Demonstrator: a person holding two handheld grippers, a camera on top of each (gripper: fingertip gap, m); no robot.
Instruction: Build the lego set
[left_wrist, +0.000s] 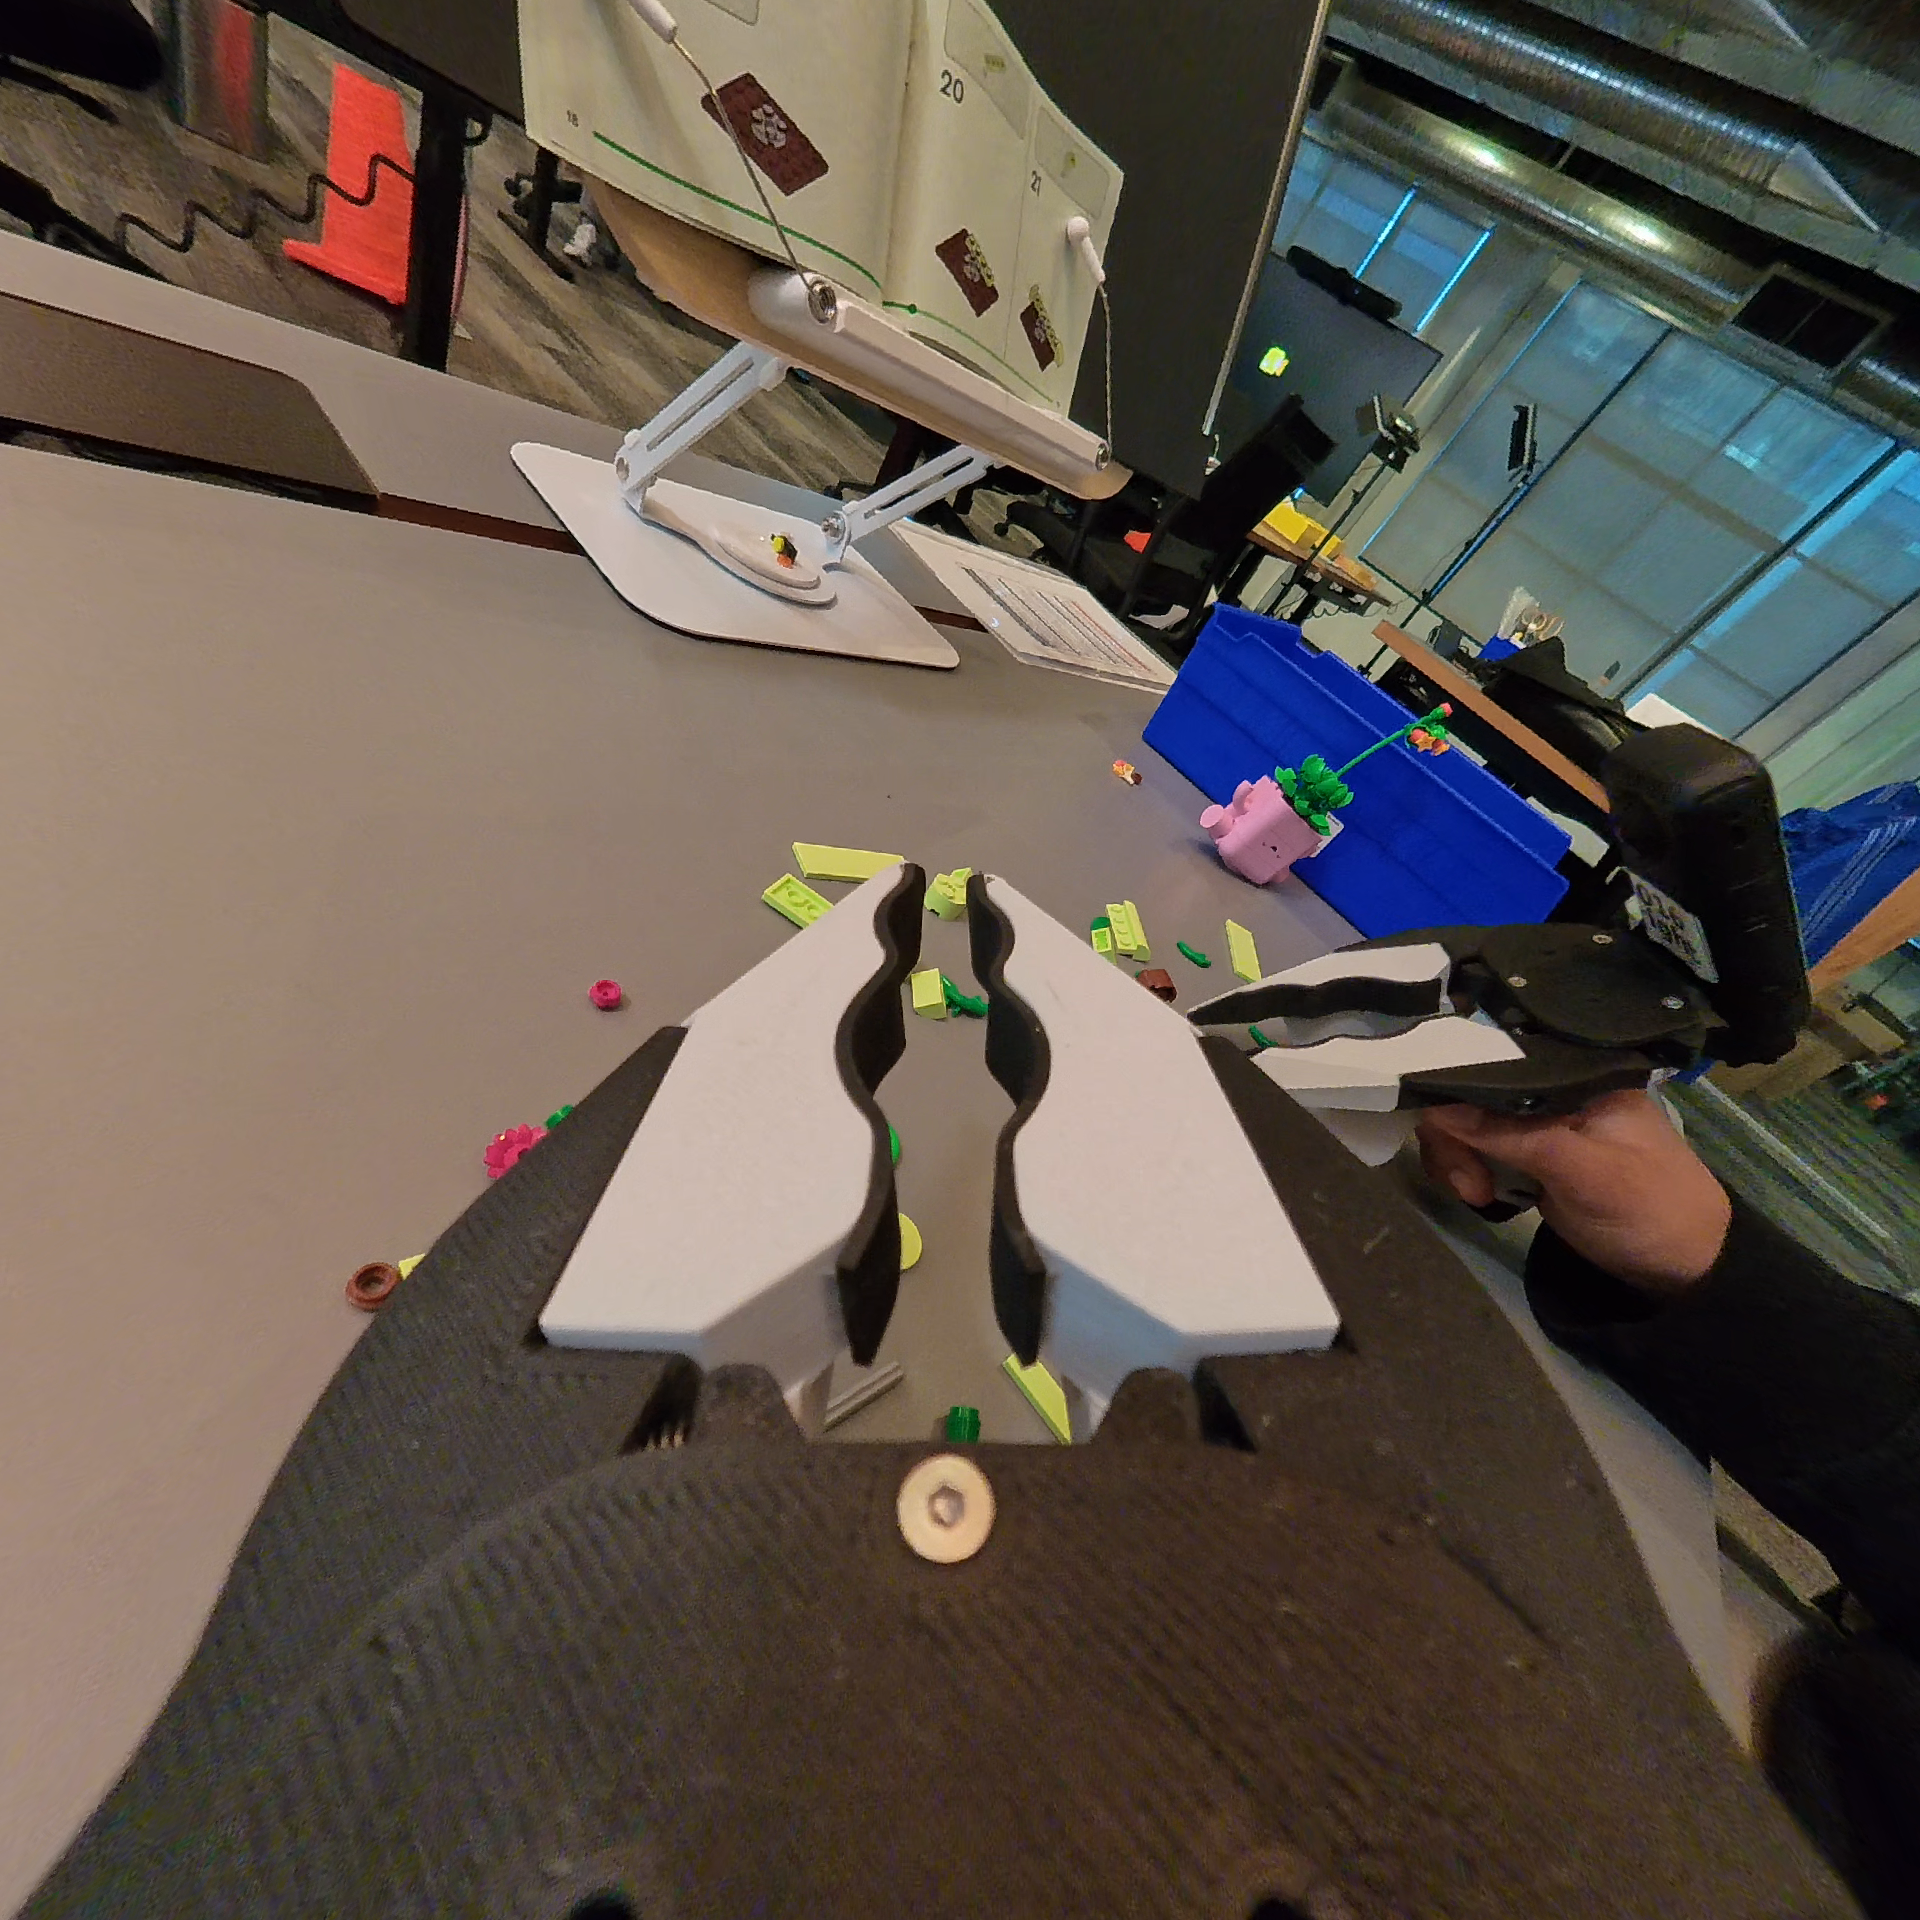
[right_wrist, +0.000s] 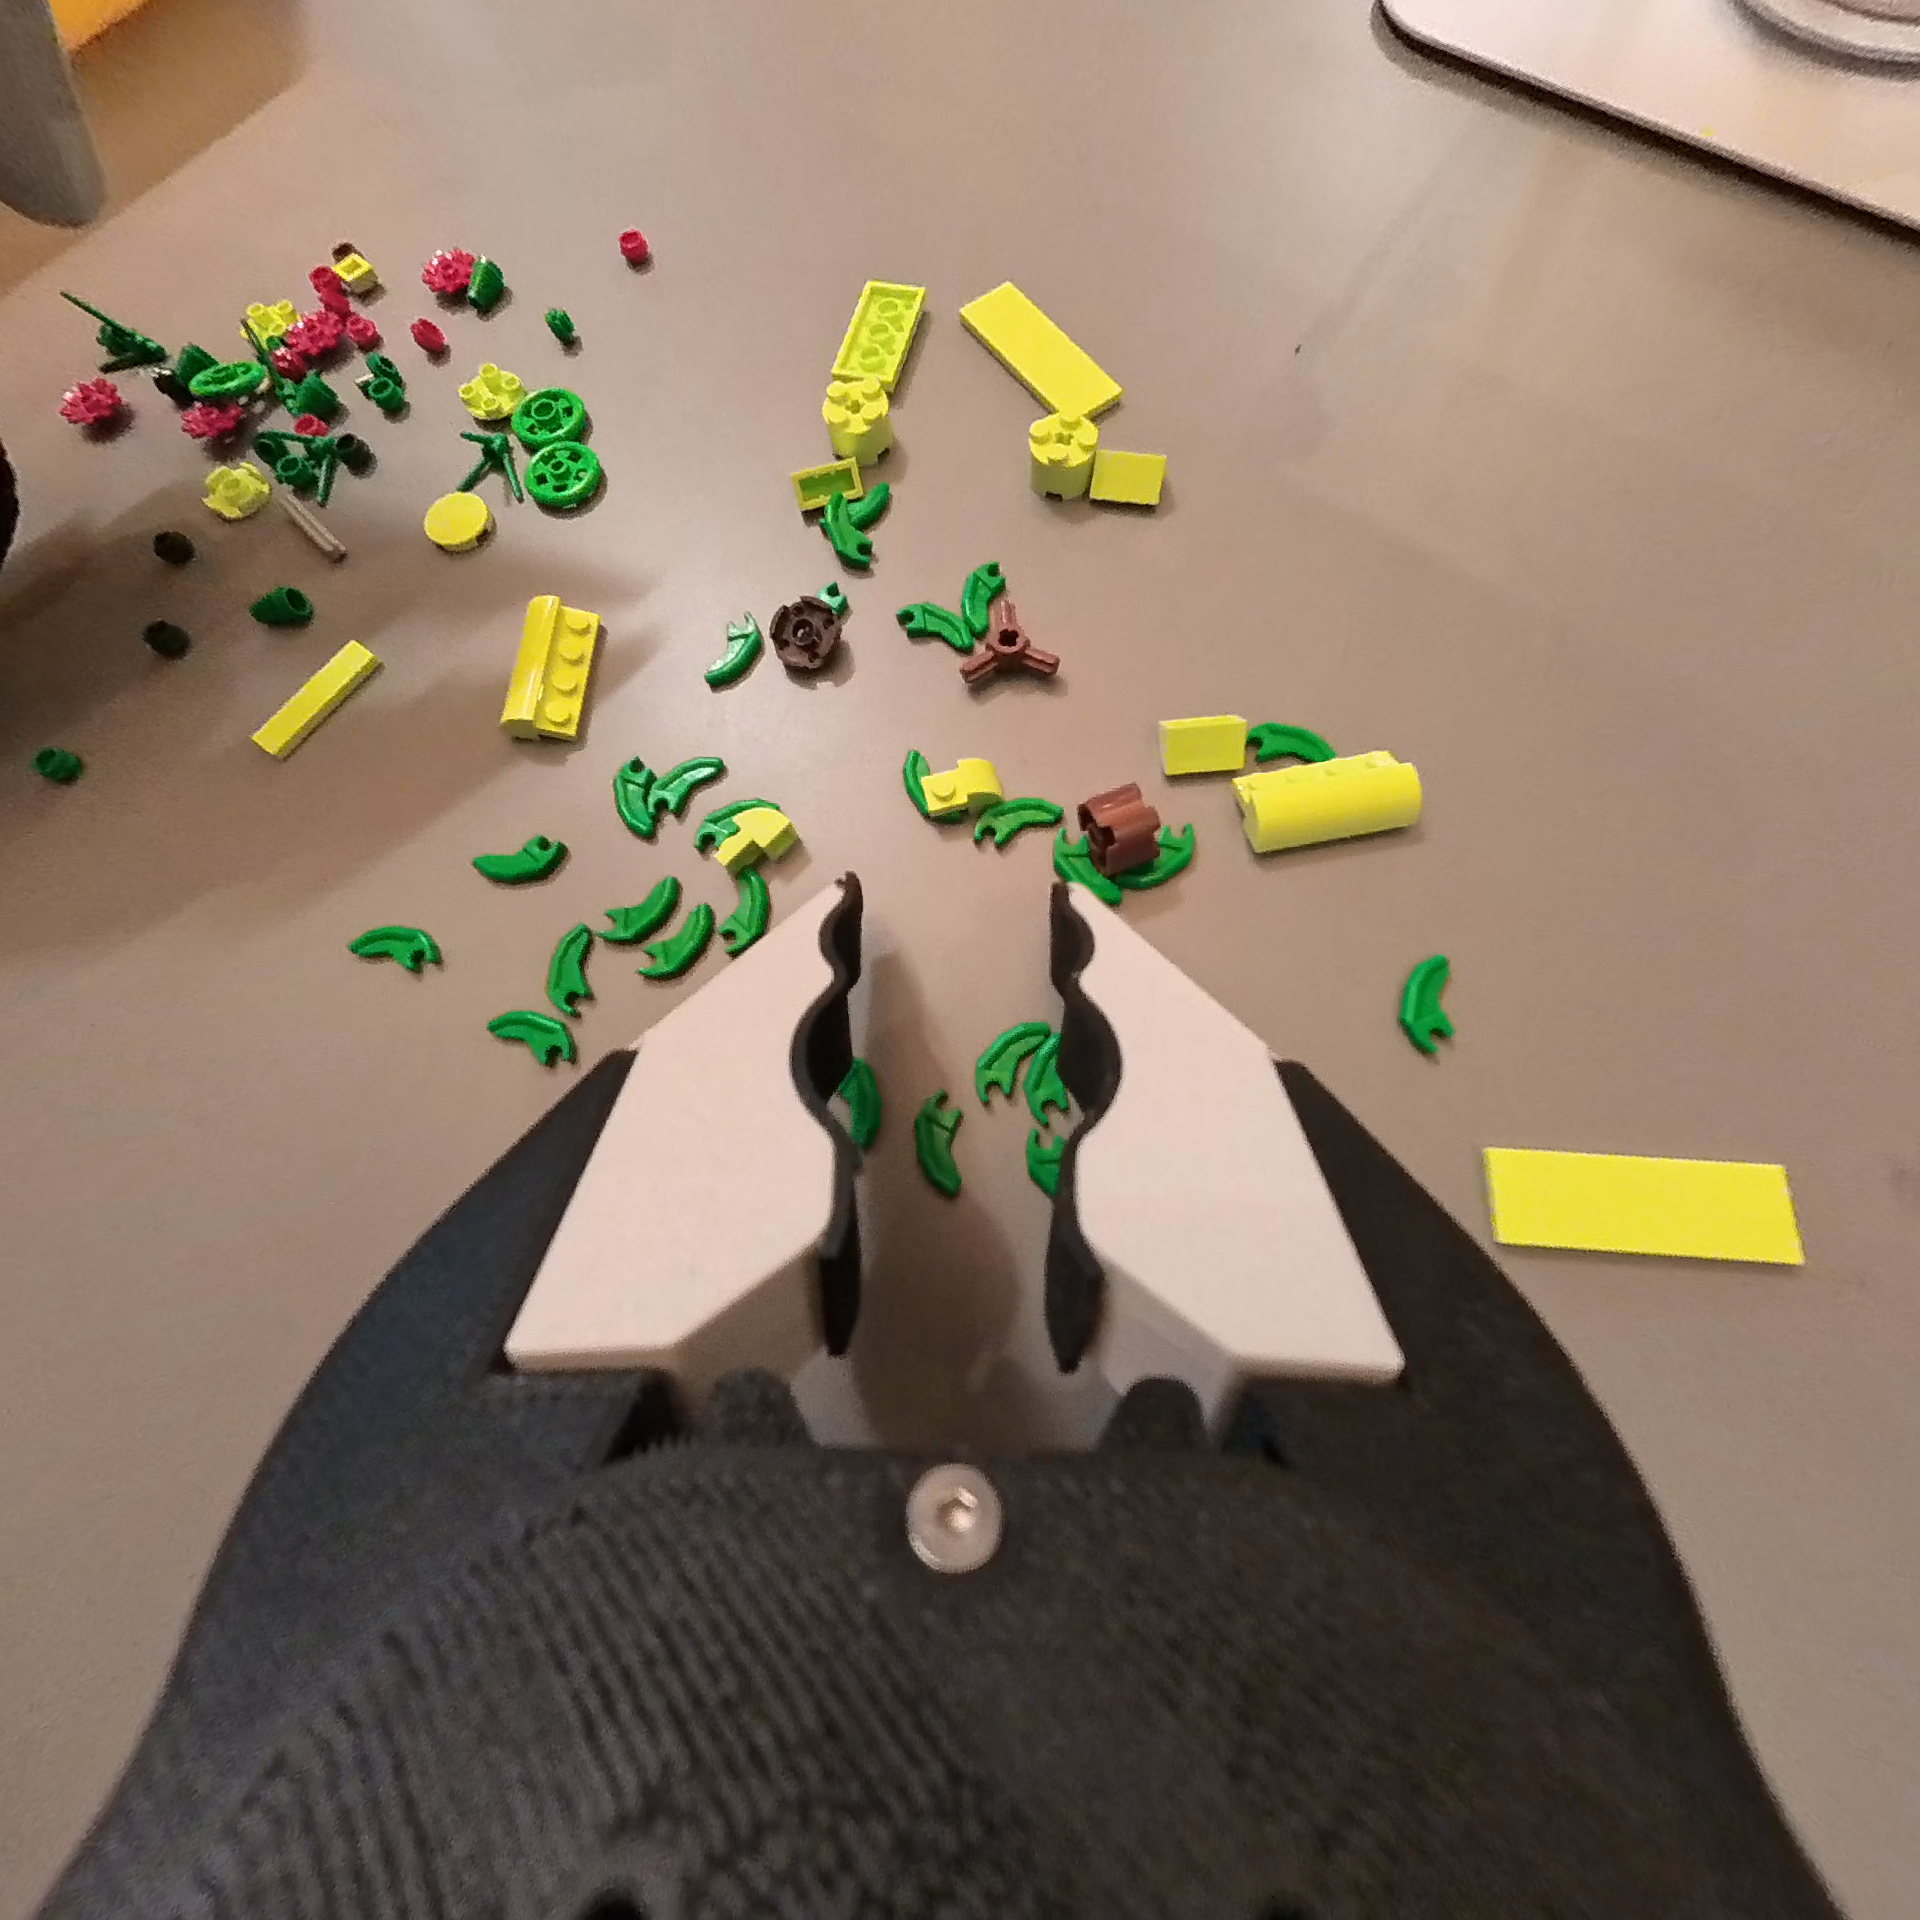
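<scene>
Loose lego parts lie scattered on the grey table (right_wrist: 1558, 520). In the right wrist view my right gripper (right_wrist: 954, 894) is open and empty, low over several green leaf pieces (right_wrist: 940, 1143). A brown brick (right_wrist: 1117, 826) and a lime curved brick (right_wrist: 1325, 810) lie just beyond its right finger. A brown three-armed piece (right_wrist: 1008, 649) and a dark round piece (right_wrist: 805, 632) lie farther out. My left gripper (left_wrist: 945, 878) is open a narrow gap and empty, over lime pieces (left_wrist: 928, 992). The right gripper (left_wrist: 1221, 1023) also shows to its right, held by a hand.
A built pink pot with a green plant (left_wrist: 1262, 836) stands by a blue bin (left_wrist: 1351, 769). An instruction booklet (left_wrist: 831, 156) rests on a white stand (left_wrist: 727, 582). Magenta flowers and small green parts are piled at far left (right_wrist: 291, 364). A large lime tile (right_wrist: 1642, 1205) lies at right. My right fingertips sit around 20 centimeters from my left ones. My right gripper is the nearer one to the lime curved brick (right_wrist: 1325, 810): about 5 centimeters, against 25 centimeters. The brown three-armed piece (right_wrist: 1008, 649) is about 6 centimeters from my right fingertips and 15 centimeters from my left.
</scene>
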